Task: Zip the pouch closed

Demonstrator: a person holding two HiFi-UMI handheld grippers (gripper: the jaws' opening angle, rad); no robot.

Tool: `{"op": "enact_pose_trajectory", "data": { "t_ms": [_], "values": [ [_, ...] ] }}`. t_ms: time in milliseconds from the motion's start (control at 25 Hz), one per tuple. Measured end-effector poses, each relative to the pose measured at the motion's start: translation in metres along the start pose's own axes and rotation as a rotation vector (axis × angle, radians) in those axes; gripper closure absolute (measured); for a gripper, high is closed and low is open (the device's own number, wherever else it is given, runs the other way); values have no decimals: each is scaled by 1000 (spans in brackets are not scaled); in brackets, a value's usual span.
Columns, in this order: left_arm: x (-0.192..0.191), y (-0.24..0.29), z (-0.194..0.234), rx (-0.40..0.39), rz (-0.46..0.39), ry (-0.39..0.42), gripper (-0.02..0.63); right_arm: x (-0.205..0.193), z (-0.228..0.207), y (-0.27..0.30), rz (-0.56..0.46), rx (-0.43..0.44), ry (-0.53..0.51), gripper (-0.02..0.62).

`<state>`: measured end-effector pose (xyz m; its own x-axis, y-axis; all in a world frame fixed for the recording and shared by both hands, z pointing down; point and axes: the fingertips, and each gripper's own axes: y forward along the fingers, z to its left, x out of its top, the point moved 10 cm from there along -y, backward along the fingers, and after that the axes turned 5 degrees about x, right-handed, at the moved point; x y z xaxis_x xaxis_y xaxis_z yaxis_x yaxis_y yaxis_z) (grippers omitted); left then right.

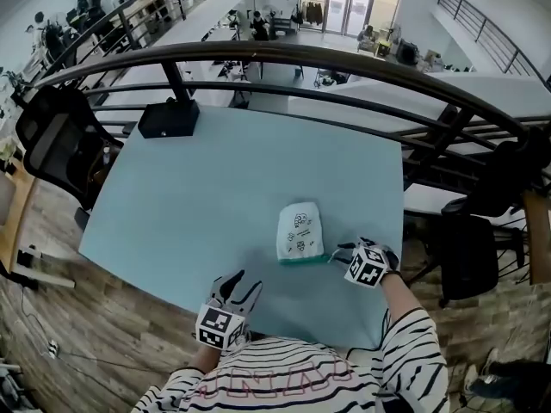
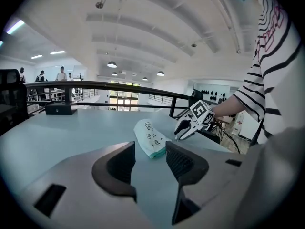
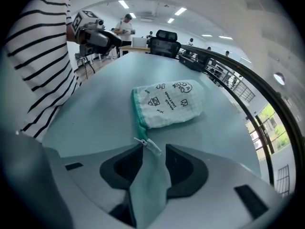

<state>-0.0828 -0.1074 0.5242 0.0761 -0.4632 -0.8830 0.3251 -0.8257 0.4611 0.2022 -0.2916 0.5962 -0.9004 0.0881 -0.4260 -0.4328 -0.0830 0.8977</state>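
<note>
open-plan office, mezzanine level: dark railing (image 1: 284, 54) overlooks a lower floor with people (image 1: 258, 24) at workstations, office chairs (image 1: 56, 144), glass entrance doors (image 1: 344, 3), round ceiling lights (image 2: 112, 64).

White quilted pouch (image 1: 300, 231) printed with small dark doodles, edged by a teal zip. Flat on the pale blue table (image 1: 215, 188), rounded end away. Pale zipper pull (image 3: 148, 145) at one end, sticking out onto the tabletop.
</note>
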Motion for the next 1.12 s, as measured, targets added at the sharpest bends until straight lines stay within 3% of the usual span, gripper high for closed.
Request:
{"op": "enact_pose_trajectory", "data": {
  "t_ms": [120,280,520,720,1120],
  "values": [
    [1,0,1,11,6,-2,426,1,0,6,7,29,-33,447],
    [5,-4,5,23,7,-11,426,0,3,5,-6,59,11,536],
    [1,-6,6,19,10,-18,426,2,15,1,-116,67,160,554],
    [-1,-11,11,-7,4,-8,426,18,34,-1,-238,74,345,557],
    [-9,-23,9,-85,-7,25,426,64,76,-7,-396,34,552,560]
  ]
}}
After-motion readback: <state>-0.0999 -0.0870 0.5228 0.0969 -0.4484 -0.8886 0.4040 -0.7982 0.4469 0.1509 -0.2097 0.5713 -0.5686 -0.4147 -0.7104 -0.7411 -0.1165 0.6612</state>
